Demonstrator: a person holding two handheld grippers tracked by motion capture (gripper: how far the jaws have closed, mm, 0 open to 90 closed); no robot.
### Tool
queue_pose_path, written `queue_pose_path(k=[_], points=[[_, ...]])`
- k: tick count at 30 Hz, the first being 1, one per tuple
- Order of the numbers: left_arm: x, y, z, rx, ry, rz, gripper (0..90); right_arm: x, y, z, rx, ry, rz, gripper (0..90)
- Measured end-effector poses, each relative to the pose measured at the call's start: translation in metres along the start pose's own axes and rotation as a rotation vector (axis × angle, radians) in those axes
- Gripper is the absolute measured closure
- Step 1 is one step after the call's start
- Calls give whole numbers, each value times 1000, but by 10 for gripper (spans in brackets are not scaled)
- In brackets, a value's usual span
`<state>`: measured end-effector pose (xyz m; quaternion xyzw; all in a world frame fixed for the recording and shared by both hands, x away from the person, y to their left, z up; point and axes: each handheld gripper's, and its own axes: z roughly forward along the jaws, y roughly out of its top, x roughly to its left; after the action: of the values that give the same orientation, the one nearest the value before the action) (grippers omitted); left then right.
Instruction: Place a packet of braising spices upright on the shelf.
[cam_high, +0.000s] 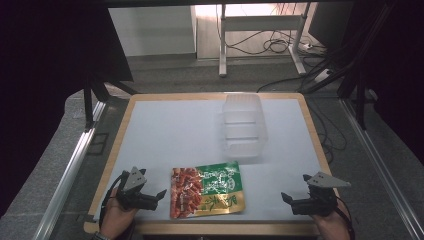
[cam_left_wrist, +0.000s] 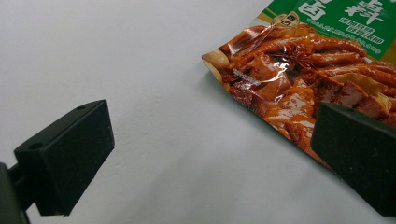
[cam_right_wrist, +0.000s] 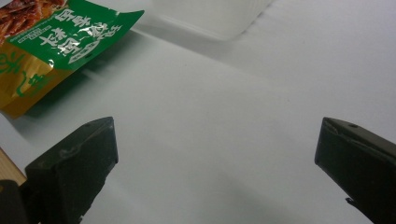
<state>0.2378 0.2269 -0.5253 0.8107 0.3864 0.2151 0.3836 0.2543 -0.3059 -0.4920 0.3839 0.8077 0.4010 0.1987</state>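
Left jaws: spread wide, gripping nothing, hovering low over bare white table.
Left gripper: held near the front left corner, just beside the red edge of the snack packet, not touching it.
Left gripper view: red food-print end of the snack packet lying partly behind the right-hand jaw, white surface under the other.
Right jaws: spread wide too, nothing between them but white surface.
Right gripper: low at the front right, well apart from the packet, pointing in toward it.
Right gripper view: green and gold end of the snack packet up at top left, edge lifted slightly off the surface; base of the clear container at the top.
Snack packet: flat on the table near the front edge, between the two grippers, closer to the left one.
Clear container: empty plastic tub, standing beyond the packet toward the far right of the table.
Hands: one wrapped round each gripper at the bottom edge.
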Motion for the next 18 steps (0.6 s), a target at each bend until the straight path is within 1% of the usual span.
queue_pose_path(k=[4, 8, 12, 17, 18], points=[[0, 0, 0, 3, 2, 1, 0, 1, 1, 0, -6, 1, 0, 0], [-1, 0, 1, 10, 2, 8, 0, 5, 3, 4, -1, 8, -14, 0], [-1, 0, 1, 8, 1, 7, 0, 8, 4, 7, 3, 15, -24, 0], [-2, 0, 2, 16, -2, -1, 0, 11, 5, 10, 4, 24, -32, 0], [-1, 0, 2, 18, -12, -12, 0, 12, 5, 11, 4, 28, -38, 0]])
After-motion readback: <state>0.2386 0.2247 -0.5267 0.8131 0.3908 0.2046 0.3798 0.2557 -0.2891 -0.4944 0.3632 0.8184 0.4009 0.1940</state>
